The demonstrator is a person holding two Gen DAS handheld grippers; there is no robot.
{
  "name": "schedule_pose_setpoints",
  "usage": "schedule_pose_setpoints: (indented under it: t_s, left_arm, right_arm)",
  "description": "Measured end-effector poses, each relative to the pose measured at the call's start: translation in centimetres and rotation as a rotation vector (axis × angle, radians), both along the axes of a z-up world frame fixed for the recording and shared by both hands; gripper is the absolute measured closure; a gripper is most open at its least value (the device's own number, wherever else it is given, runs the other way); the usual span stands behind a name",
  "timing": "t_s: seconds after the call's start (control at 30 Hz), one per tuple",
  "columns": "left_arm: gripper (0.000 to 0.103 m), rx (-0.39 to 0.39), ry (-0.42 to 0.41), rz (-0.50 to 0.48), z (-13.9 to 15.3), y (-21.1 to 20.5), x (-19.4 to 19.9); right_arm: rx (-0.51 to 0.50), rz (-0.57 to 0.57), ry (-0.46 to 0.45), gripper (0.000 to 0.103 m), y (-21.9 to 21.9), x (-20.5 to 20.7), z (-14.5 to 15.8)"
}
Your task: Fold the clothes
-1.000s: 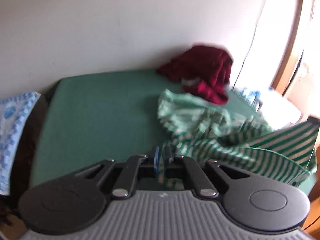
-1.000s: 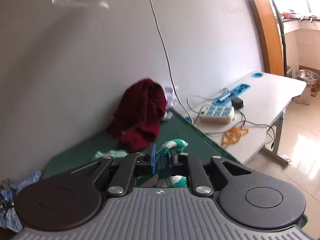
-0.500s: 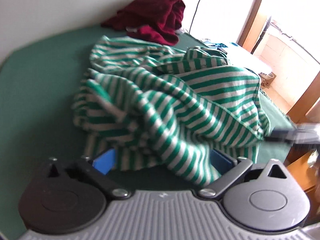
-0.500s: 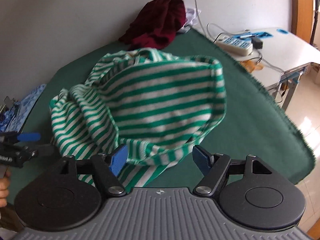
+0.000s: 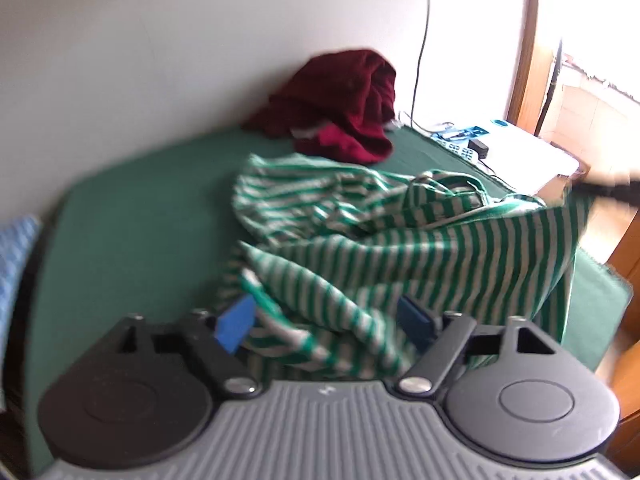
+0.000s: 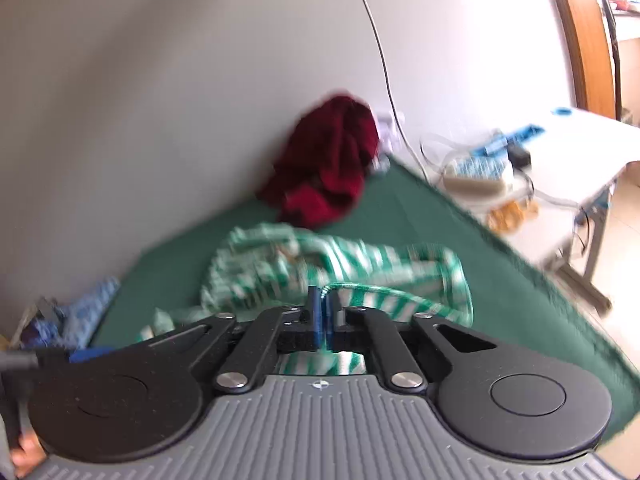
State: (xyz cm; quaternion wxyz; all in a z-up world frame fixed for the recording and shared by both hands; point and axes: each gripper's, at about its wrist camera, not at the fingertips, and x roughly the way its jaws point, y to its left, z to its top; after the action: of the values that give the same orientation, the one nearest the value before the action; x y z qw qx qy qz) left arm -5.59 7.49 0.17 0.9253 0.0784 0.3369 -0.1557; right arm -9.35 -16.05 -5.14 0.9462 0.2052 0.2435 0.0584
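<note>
A green-and-white striped garment [image 5: 360, 236] lies bunched on the green table cover [image 5: 132, 216]. My left gripper [image 5: 324, 320] is open, its blue pads on either side of a fold of the garment's near edge. In the right wrist view my right gripper [image 6: 323, 316] is shut on the striped garment's [image 6: 320, 264] hem and lifts that edge. The right gripper shows blurred at the far right of the left wrist view [image 5: 612, 188], holding the raised corner.
A dark red garment [image 5: 340, 108] is heaped at the back against the wall. A white side table [image 6: 560, 160] with a power strip and cables stands to the right. Blue checked cloth [image 6: 76, 312] lies at the left edge.
My right gripper has shut on the striped garment's hem and lifted it. My left gripper stays open at the near edge; both views have tilted upward.
</note>
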Motion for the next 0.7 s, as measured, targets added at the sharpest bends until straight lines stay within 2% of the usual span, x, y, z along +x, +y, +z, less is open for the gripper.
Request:
schedule_pose_setpoints:
  t_s: [0.03,0.13,0.2,0.23,0.27,0.33,0.47,0.53,0.7]
  left_arm:
    - [0.021,0.005,-0.007,-0.027,0.1,-0.3,-0.7]
    - [0.007,0.027,-0.032,-0.106,0.2,-1.5,-2.5]
    - [0.007,0.048,-0.039,-0.151,-0.4,-3.3,-3.1]
    - [0.007,0.057,-0.030,-0.167,-0.7,-4.1,-3.2]
    - [0.007,0.065,-0.023,-0.182,-1.1,-4.7,-3.2]
    - [0.011,0.079,-0.011,-0.211,-1.7,-6.0,-3.3]
    - [0.011,0.079,0.019,-0.248,-2.7,-6.8,-2.9]
    - [0.011,0.071,0.036,-0.268,-3.0,-7.3,-2.7]
    - [0.011,0.071,0.071,-0.373,-3.9,-10.2,-2.9]
  right_arm:
    - [0.012,0.005,-0.016,0.101,-0.1,0.3,0.6]
    - [-0.033,0.022,-0.021,0.101,0.3,1.5,1.5]
    - [-0.097,-0.004,0.010,0.098,0.5,2.3,1.0]
    - [-0.137,-0.017,0.056,0.089,0.5,2.8,0.5]
    - [-0.179,-0.031,0.106,0.072,0.5,3.2,-0.2]
    - [-0.225,-0.062,0.171,0.058,-0.1,3.2,-1.4]
    - [-0.168,-0.077,0.180,0.057,-2.8,0.5,-2.2]
    - [-0.163,-0.036,0.150,0.055,-3.4,-0.8,-2.4]
    - [-0.363,0.180,0.092,0.056,-0.1,-1.2,-3.6]
